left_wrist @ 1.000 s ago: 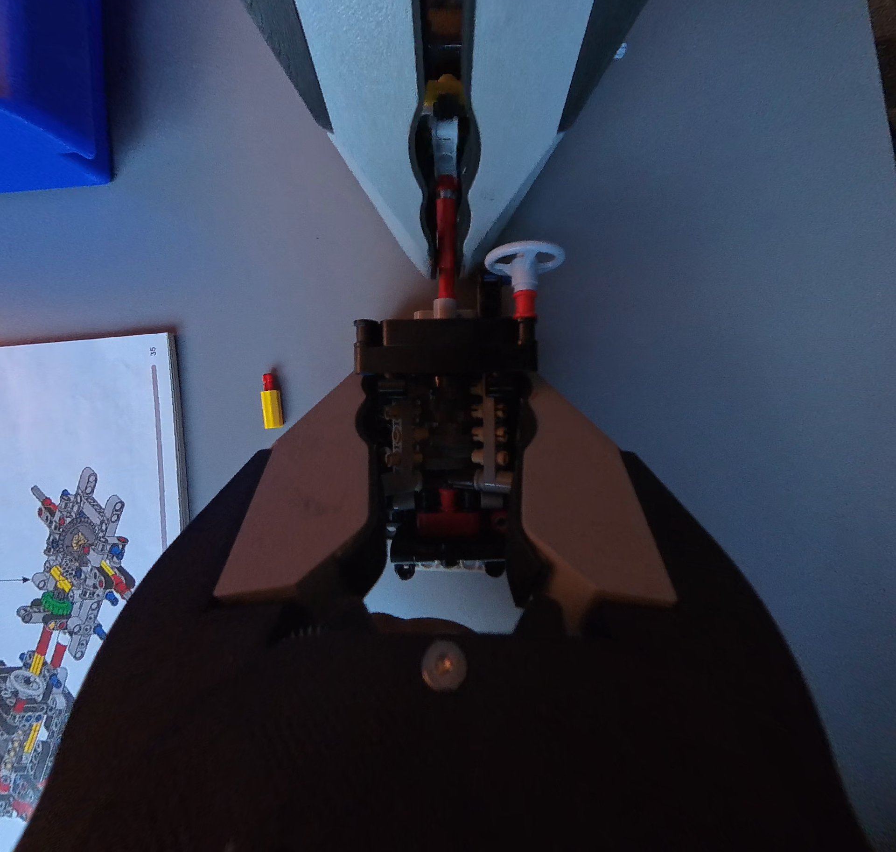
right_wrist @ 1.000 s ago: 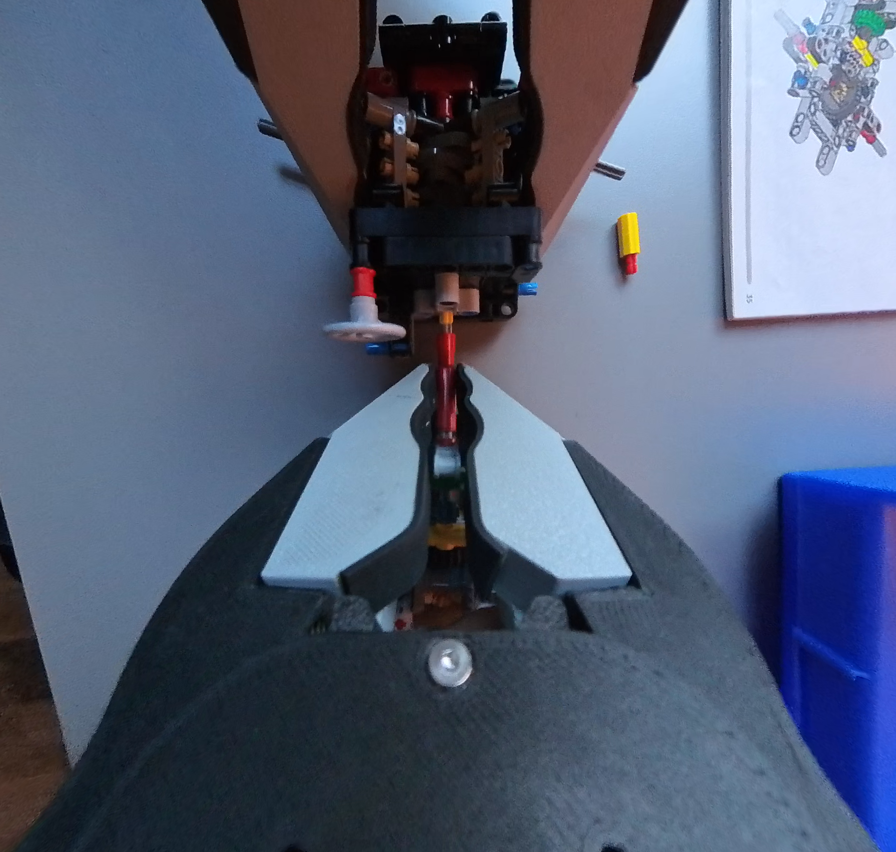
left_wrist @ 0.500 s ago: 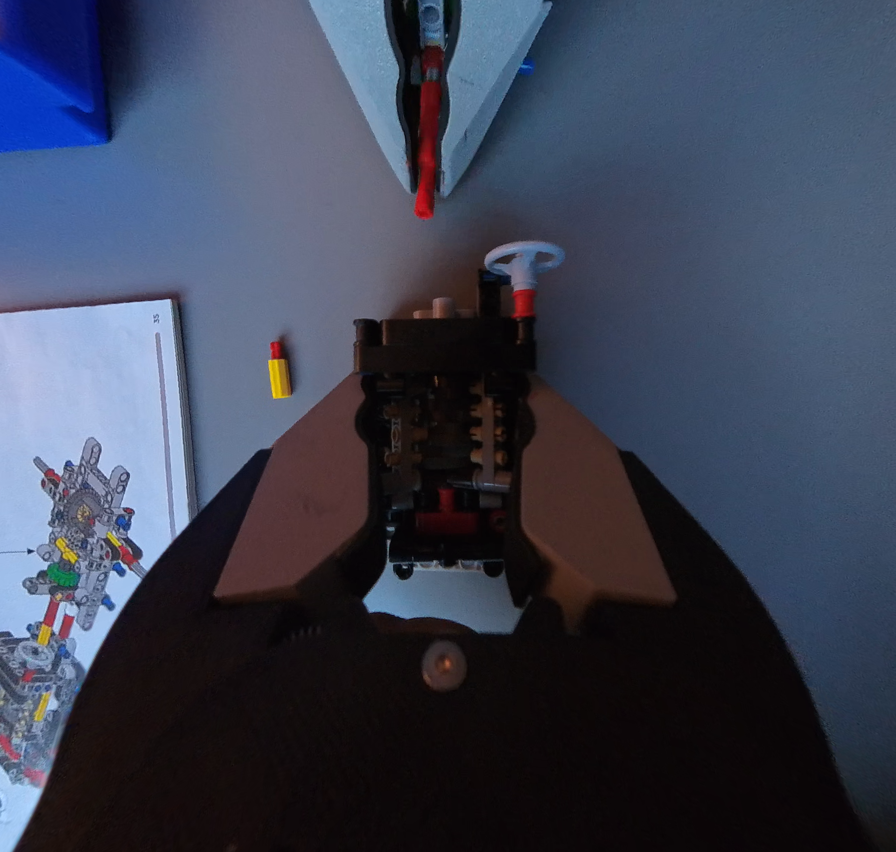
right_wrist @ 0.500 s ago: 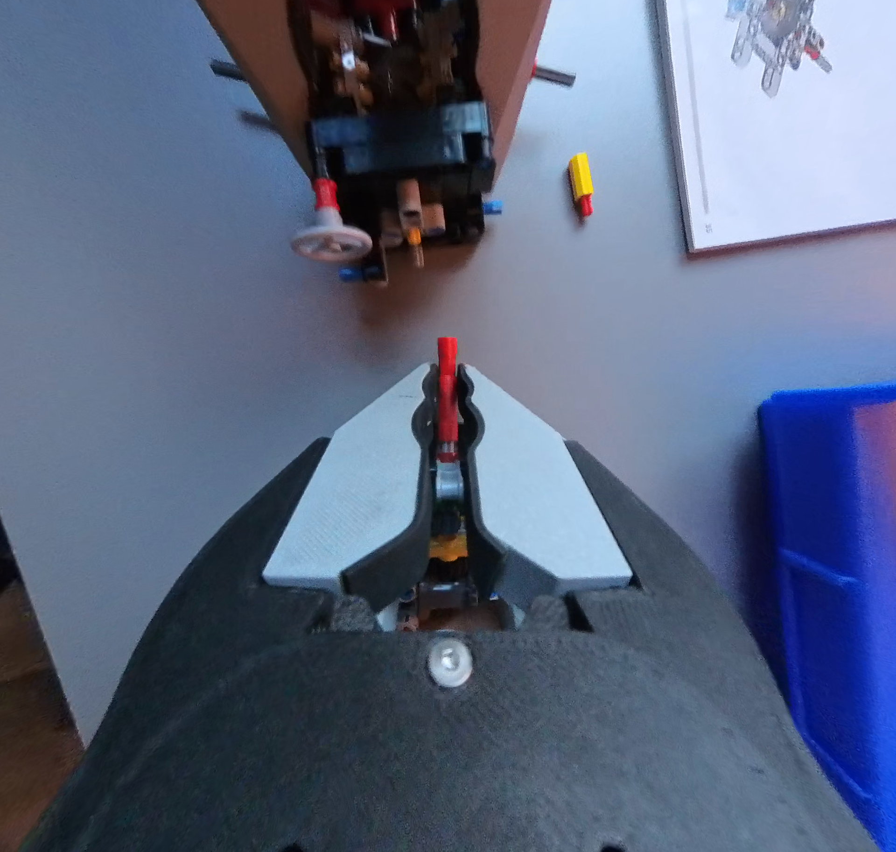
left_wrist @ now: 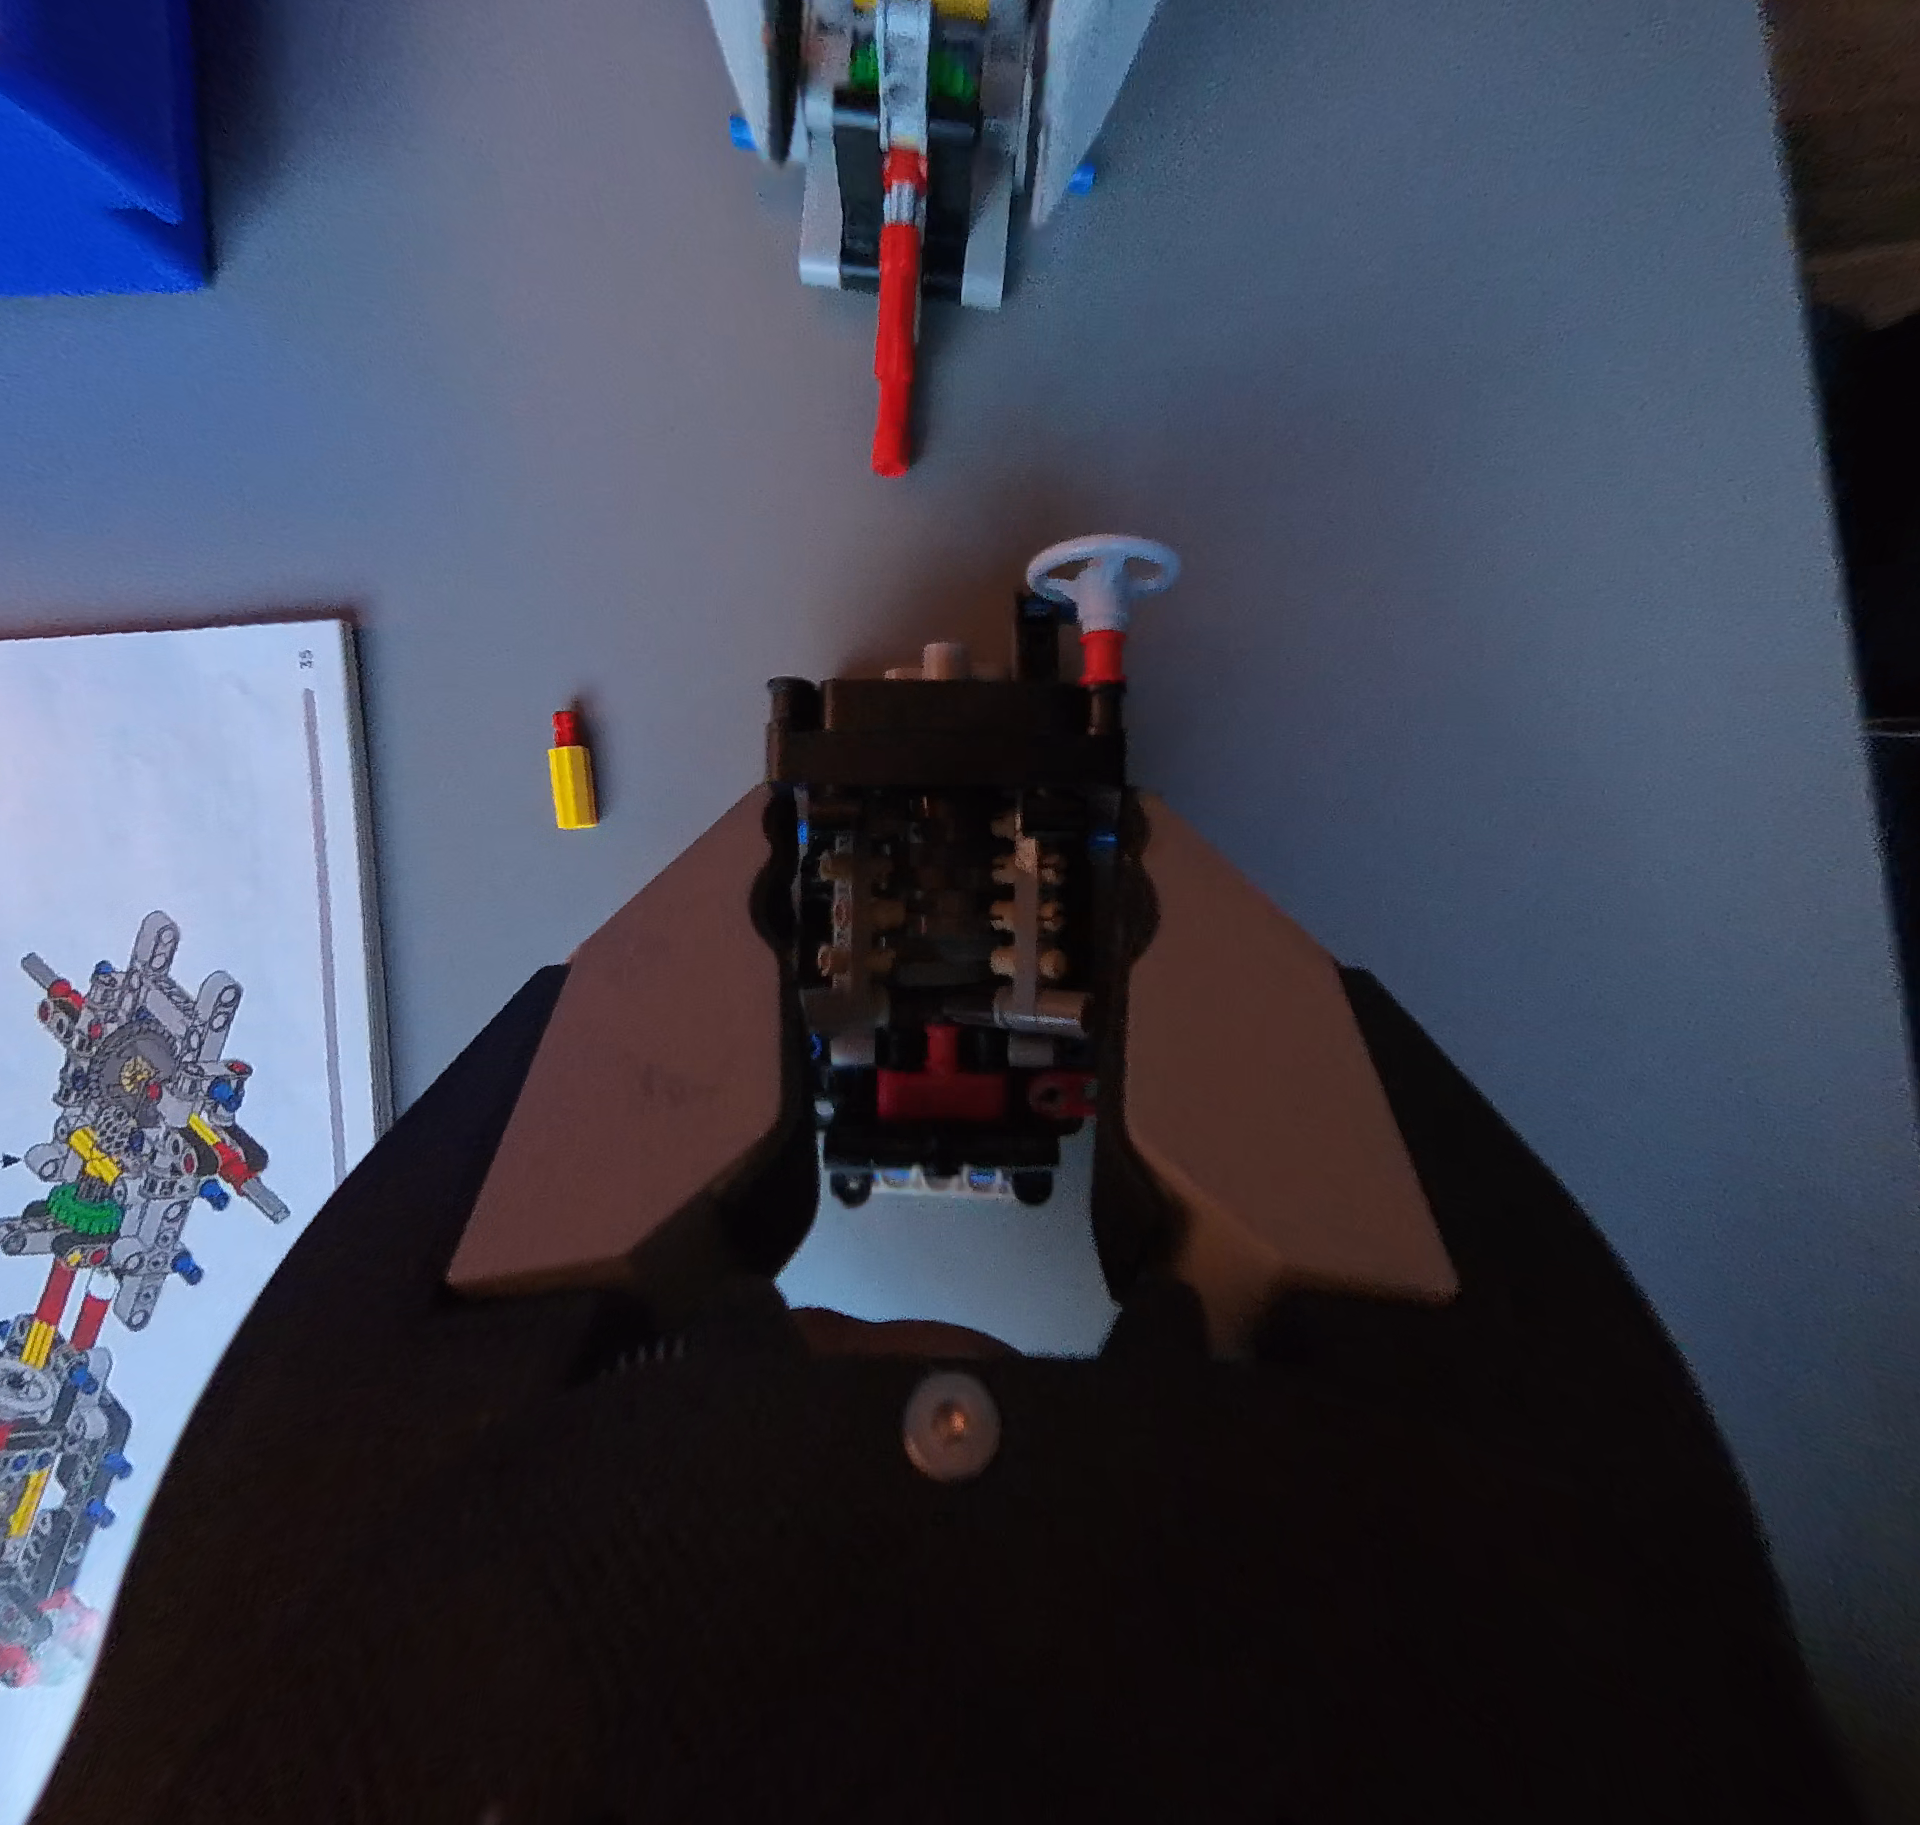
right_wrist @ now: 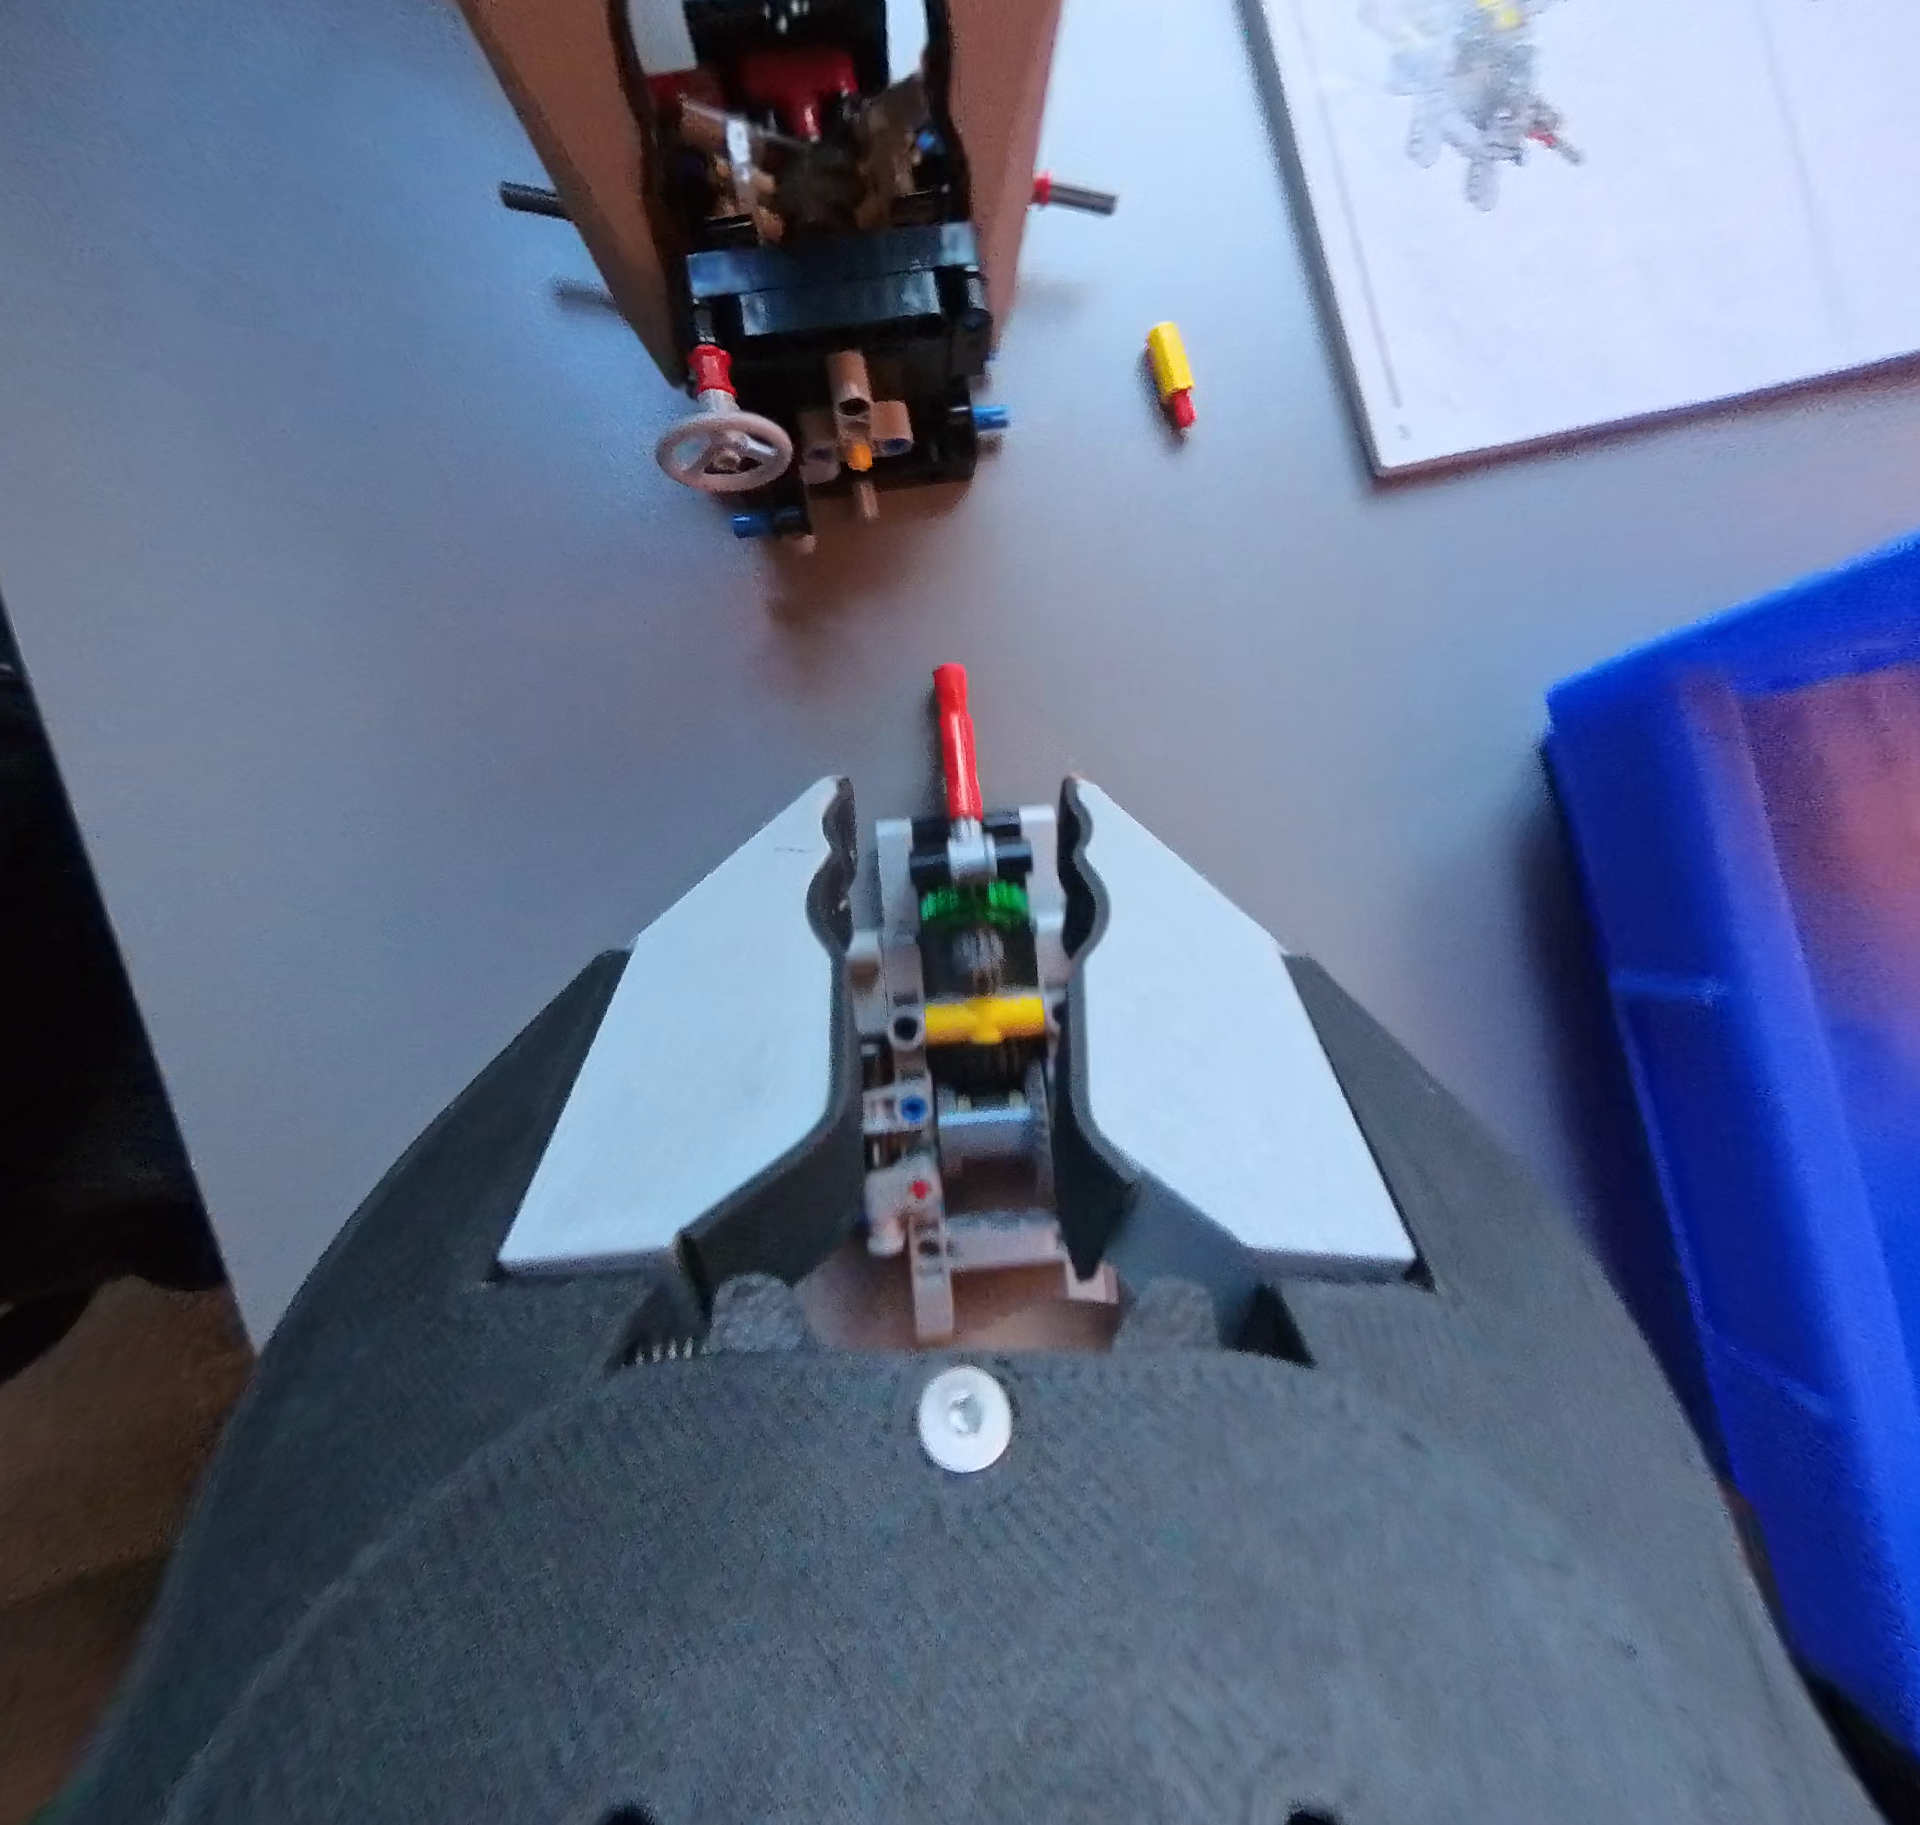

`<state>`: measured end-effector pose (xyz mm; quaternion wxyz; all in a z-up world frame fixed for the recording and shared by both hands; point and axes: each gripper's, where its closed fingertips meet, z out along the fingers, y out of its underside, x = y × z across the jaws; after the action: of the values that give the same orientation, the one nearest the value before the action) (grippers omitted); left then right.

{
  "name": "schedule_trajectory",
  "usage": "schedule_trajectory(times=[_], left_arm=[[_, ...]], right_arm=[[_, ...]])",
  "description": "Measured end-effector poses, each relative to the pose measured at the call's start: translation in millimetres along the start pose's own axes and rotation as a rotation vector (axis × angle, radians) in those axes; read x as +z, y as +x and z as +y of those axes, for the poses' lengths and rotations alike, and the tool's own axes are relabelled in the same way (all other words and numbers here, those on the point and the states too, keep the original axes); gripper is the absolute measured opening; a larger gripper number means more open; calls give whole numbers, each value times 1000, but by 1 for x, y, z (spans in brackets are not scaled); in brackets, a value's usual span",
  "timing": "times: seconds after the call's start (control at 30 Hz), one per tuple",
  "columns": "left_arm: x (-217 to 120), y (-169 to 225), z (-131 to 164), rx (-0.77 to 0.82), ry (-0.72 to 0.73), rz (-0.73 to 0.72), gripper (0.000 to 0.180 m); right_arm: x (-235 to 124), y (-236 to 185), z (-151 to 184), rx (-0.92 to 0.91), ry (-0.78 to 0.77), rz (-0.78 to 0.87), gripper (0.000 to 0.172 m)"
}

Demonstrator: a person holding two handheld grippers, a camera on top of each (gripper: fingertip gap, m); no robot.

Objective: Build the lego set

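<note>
Two grippers: a brown-fingered one (left_wrist: 945, 819) and a grey-fingered one (right_wrist: 961, 809). Two brick assemblies: one black (left_wrist: 940, 747), one grey (right_wrist: 961, 954). One white steering wheel (left_wrist: 1103, 570) on the black assembly. One red axle (right_wrist: 956, 741) sticking out of the grey assembly, which also carries one green gear (right_wrist: 971, 908) and one yellow brick (right_wrist: 982, 1019). One loose yellow connector (left_wrist: 571, 783) with a red pin in it lies on the table (left_wrist: 1455, 632). One instruction booklet (left_wrist: 156, 840), open. One blue bin (right_wrist: 1766, 996). One table.
</note>
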<state>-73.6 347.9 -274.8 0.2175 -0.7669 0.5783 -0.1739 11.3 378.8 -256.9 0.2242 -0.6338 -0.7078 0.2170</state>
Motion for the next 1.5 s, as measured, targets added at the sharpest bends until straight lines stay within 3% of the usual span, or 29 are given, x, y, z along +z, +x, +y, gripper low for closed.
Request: schedule_trajectory(times=[0.2, 0.33, 0.53, 0.6, 0.7, 0.77, 0.93, 1.1, 1.27, 1.5], left_arm=[[-33, -12, -18, -73, 139, -32, 49], [-32, -15, -41, -55, 155, -47, 32], [6, -19, -56, 44, -62, 4, 30], [18, -21, -53, 77, -150, 14, 29], [33, -24, -47, 100, -254, 34, 29], [36, -23, -50, 89, -263, 67, 26], [38, -22, -46, 110, -329, 83, 26], [43, -20, -46, 116, -398, 127, 26], [50, -22, -47, 165, -462, 113, 12], [54, -17, -53, 154, -421, 133, 5]], right_arm=[[-35, 7, 29, 128, 93, 103, 36], [-45, 10, 42, 177, 148, 147, 37], [-62, 17, 72, 226, 183, 194, 45], [-67, 16, 89, 256, 188, 179, 42], [-67, 6, 85, 231, 208, 116, 32], [-60, 14, 91, 186, 130, 185, 28], [-50, 8, 100, 232, 79, 129, 28], [-41, 5, 97, 244, 87, 85, 26], [-32, 0, 95, 212, 86, 48, 15], [-30, 6, 95, 184, 104, 62, 8]])
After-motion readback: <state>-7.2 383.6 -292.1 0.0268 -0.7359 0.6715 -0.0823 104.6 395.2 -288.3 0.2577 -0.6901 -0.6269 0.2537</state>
